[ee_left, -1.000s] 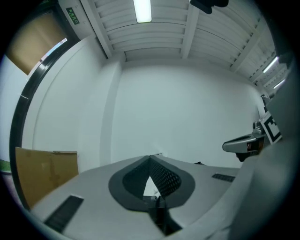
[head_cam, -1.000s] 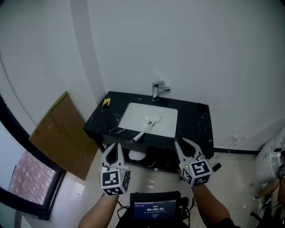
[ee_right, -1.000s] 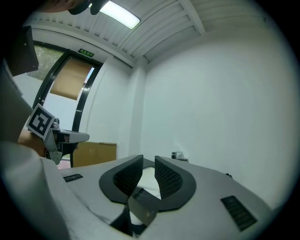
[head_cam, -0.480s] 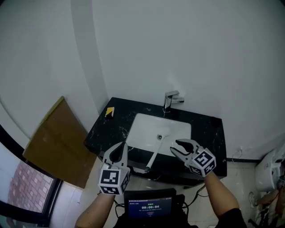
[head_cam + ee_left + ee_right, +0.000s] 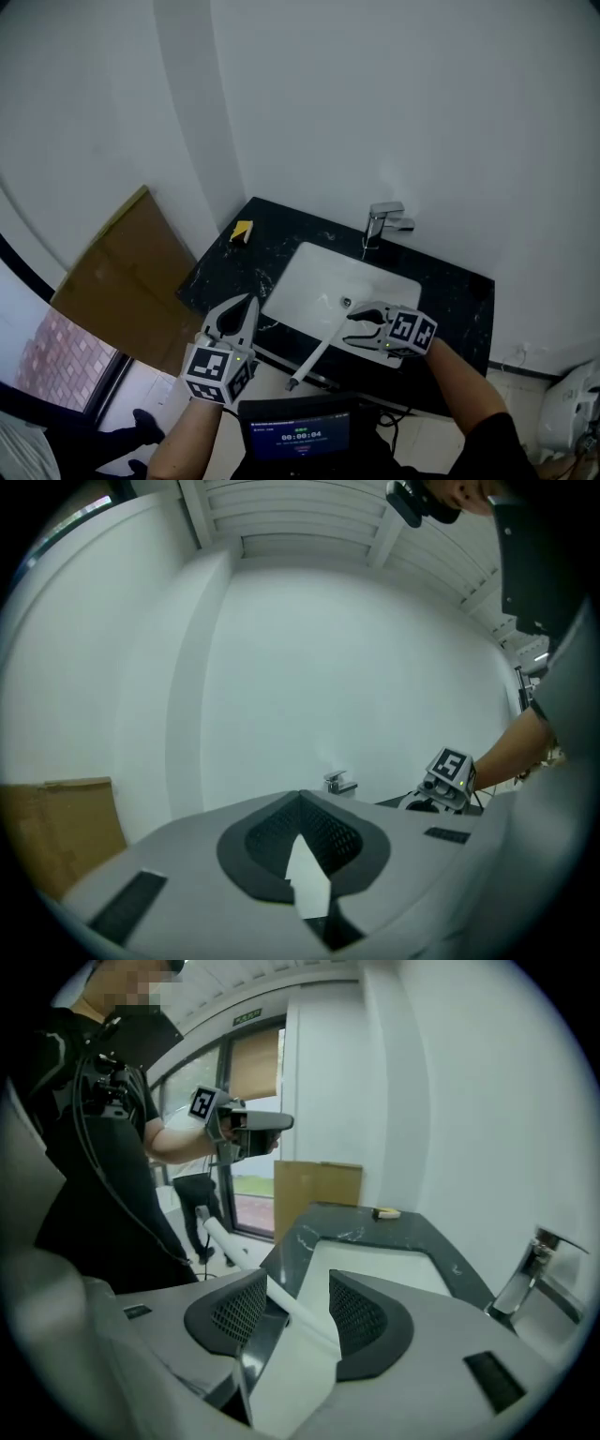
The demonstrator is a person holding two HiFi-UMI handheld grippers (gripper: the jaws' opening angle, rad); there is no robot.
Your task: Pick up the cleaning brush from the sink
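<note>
1. White walls close round a black marble counter (image 5: 450,281) at 12 o'clock. Its white sink (image 5: 314,272) sits below the faucet (image 5: 380,225), and cardboard (image 5: 122,272) leans at 9 o'clock.
2. The cleaning brush (image 5: 314,359) lies in the sink, its handle jutting over the front rim toward 7 o'clock.
3. The right gripper (image 5: 349,328) has its jaws opening, with the handle between them and unpressed. Best to centre the handle deep between the pads, then close squarely.
4. The left gripper (image 5: 249,302), tips together and empty, hangs at 8 o'clock.

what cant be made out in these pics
- Brush head: head view, behind the right tongs, which are opening with the handle between them; right gripper view, under their body.
- Yellow item: head and right gripper views, too small to identify.
- Screen text: head view, too small.
- Sink: left gripper view, hidden by the left tongs.
</note>
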